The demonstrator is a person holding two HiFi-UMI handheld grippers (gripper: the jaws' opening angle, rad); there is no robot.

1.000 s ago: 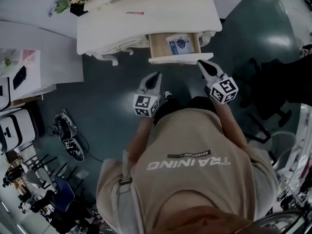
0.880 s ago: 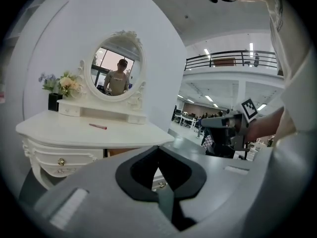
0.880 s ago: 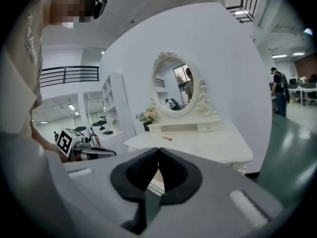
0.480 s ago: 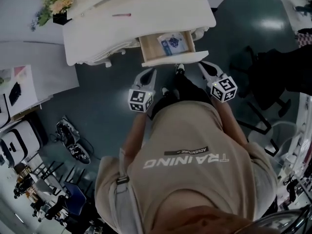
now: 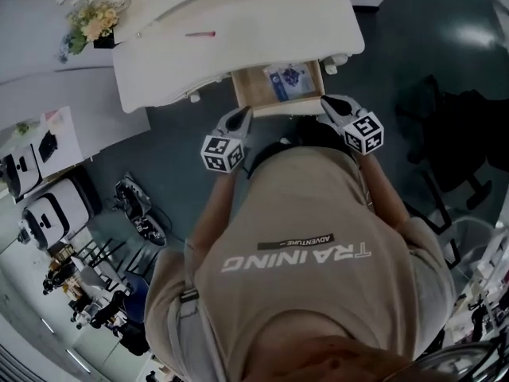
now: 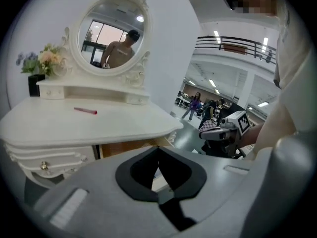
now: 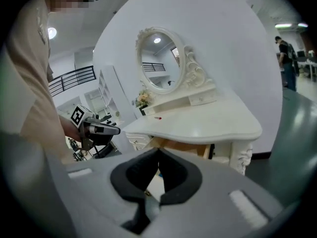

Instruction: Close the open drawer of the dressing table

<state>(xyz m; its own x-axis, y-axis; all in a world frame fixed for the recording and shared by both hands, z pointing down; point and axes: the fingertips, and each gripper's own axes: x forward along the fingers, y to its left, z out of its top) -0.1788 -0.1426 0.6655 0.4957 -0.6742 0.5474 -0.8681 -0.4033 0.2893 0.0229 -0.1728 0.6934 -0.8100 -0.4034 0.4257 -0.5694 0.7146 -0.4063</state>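
The white dressing table (image 5: 238,30) stands at the top of the head view. Its wooden drawer (image 5: 278,86) is pulled out, with a printed packet (image 5: 286,76) inside. My left gripper (image 5: 241,115) is shut and empty, its tips just short of the drawer front's left end. Shut too, my right gripper (image 5: 326,102) has its tips at the front's right corner. In the left gripper view the drawer (image 6: 126,147) shows under the tabletop beyond my left gripper (image 6: 158,151). The right gripper view has the drawer (image 7: 178,146) ahead of my right gripper (image 7: 158,153).
A red pen (image 5: 200,33) lies on the tabletop and a flower pot (image 5: 89,24) stands at its left end. An oval mirror (image 6: 110,36) rises behind. A dark chair (image 5: 453,126) is to the right. Boxes and cables (image 5: 135,209) sit on the floor at left.
The person has stepped closer to the table. Both grippers have moved forward from short of the drawer up to its front panel, still shut. The drawer stays open.
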